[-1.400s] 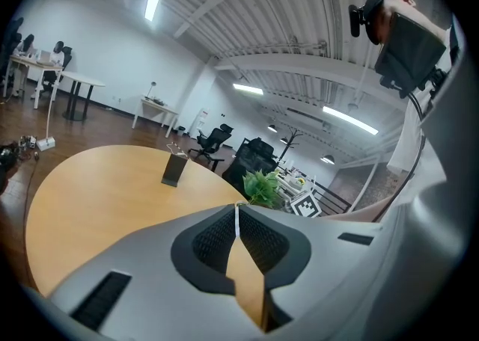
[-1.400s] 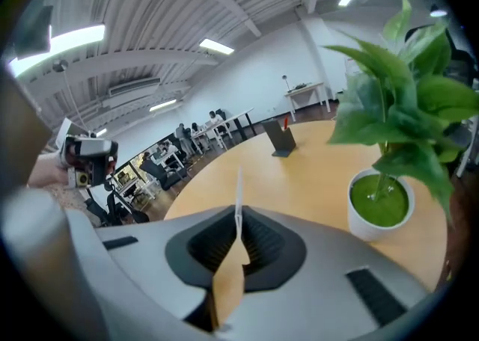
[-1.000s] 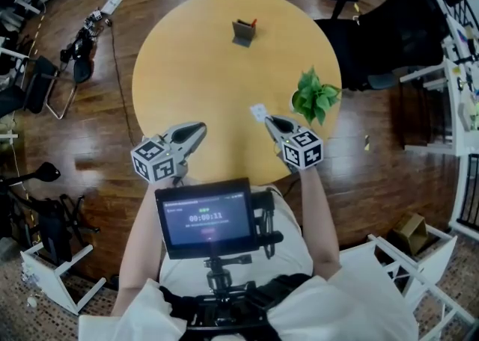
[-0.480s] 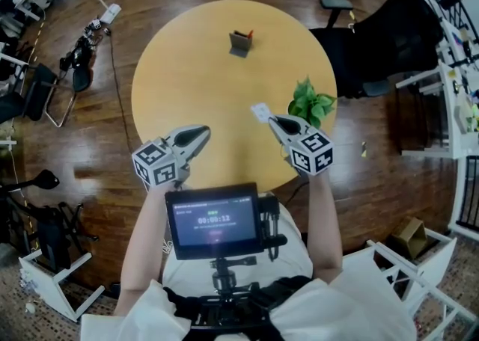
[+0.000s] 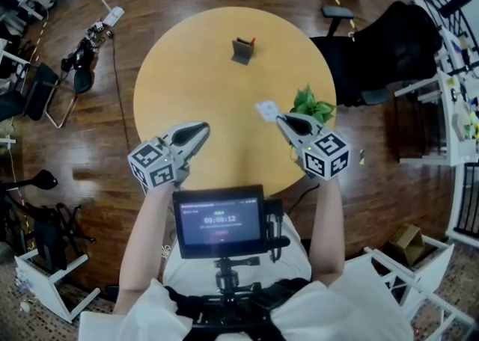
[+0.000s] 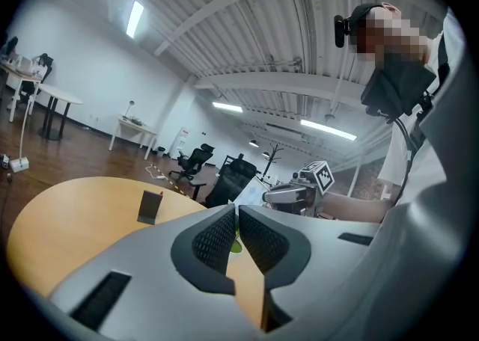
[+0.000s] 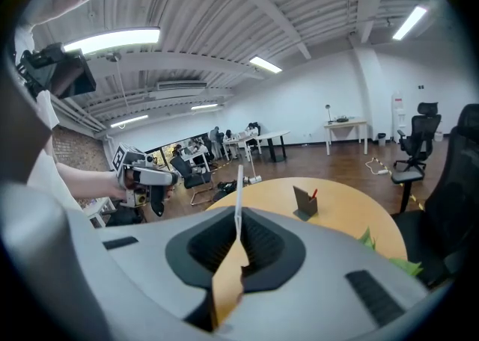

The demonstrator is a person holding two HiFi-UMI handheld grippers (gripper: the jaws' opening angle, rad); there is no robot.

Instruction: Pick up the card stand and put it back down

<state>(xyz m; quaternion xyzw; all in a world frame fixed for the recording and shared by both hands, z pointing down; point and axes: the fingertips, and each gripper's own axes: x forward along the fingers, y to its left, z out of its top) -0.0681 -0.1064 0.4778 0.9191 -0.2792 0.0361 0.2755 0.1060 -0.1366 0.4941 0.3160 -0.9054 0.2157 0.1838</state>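
Note:
The card stand (image 5: 242, 50), a small dark grey holder with a red piece at its side, sits upright on the far part of the round yellow table (image 5: 194, 70); it also shows in both gripper views (image 6: 150, 206) (image 7: 304, 202). My right gripper (image 5: 281, 119) hovers over the table's near right part, shut on a thin white card (image 5: 266, 111) that stands on edge between its jaws (image 7: 239, 197). My left gripper (image 5: 202, 131) is shut with nothing in it, at the near left edge. Both grippers are far from the stand.
A small green plant (image 5: 313, 104) stands at the table's right edge, just beyond my right gripper. A black office chair (image 5: 389, 40) is to the right of the table. A tablet (image 5: 221, 220) is mounted at the person's chest. Cables and chairs lie on the wooden floor at left.
My right gripper has drifted slightly to the right with the card still in it. The left gripper has scarcely moved. The head view has shifted, so the table sits lower in it.

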